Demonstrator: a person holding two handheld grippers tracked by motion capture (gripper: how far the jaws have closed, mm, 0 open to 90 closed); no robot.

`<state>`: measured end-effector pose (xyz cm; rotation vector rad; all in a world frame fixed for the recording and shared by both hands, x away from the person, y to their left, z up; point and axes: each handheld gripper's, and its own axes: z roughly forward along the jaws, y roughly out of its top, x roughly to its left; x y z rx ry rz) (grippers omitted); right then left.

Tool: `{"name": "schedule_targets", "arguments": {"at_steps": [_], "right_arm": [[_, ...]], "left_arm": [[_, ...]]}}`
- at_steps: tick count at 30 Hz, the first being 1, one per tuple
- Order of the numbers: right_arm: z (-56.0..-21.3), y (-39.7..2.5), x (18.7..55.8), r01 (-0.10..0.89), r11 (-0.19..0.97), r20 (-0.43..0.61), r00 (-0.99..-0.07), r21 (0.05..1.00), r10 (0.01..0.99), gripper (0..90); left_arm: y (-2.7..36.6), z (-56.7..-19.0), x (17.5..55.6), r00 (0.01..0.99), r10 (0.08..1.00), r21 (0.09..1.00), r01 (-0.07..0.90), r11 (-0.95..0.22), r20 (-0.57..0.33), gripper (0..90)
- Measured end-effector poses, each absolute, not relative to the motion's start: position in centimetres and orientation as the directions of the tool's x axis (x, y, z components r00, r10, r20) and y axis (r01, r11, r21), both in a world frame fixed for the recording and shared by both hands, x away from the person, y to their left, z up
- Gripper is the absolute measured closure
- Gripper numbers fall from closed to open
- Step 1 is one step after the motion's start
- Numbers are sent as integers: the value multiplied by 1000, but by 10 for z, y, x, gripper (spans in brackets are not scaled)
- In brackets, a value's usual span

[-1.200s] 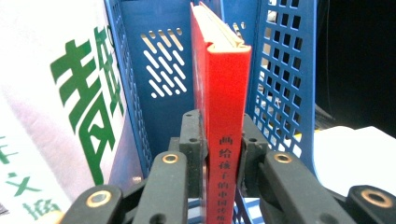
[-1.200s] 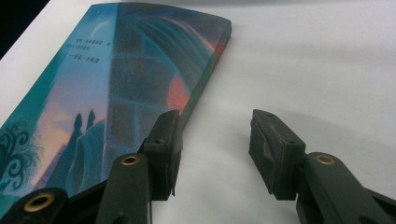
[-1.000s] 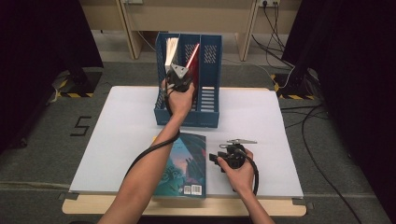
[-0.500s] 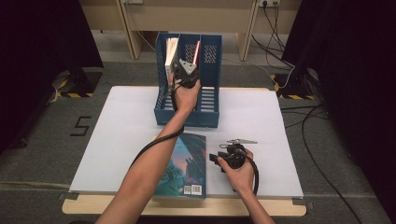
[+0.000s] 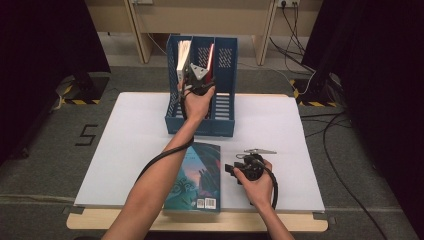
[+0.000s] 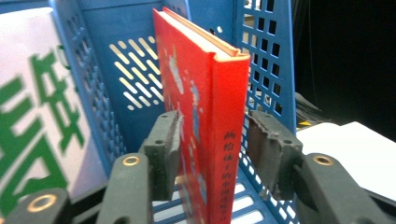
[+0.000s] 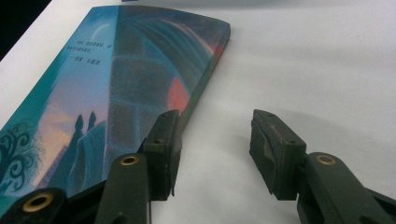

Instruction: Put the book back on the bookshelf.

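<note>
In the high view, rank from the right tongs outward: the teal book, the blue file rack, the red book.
1. teal book, lying flat just left of the right tongs.
2. blue file rack, farther back on the table.
3. red book, upright inside that rack, at its far end.

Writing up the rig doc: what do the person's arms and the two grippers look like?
Both forearms are bare, no sleeves or gloves. The left gripper and right gripper match: two black jaws with ribbed dark pads and brass-coloured rivets on the links. Each trails a black cable along the arm. The left gripper carries a grey three-cornered plate on top; the right has one too.
</note>
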<state>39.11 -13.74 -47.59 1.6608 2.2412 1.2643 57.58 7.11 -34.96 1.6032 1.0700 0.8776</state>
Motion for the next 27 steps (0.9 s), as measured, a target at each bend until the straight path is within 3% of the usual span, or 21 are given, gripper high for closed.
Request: {"name": "schedule_targets", "arguments": {"at_steps": [21, 27], "right_arm": [[-476, -138, 392, 758, 65, 384, -400, 649, 832, 522], [-475, -139, 393, 755, 62, 382, -399, 653, 834, 519]], "left_arm": [[87, -358, 551, 389, 920, 957, 253, -145, 36, 437], [95, -359, 540, 409, 912, 951, 291, -105, -25, 426]]}}
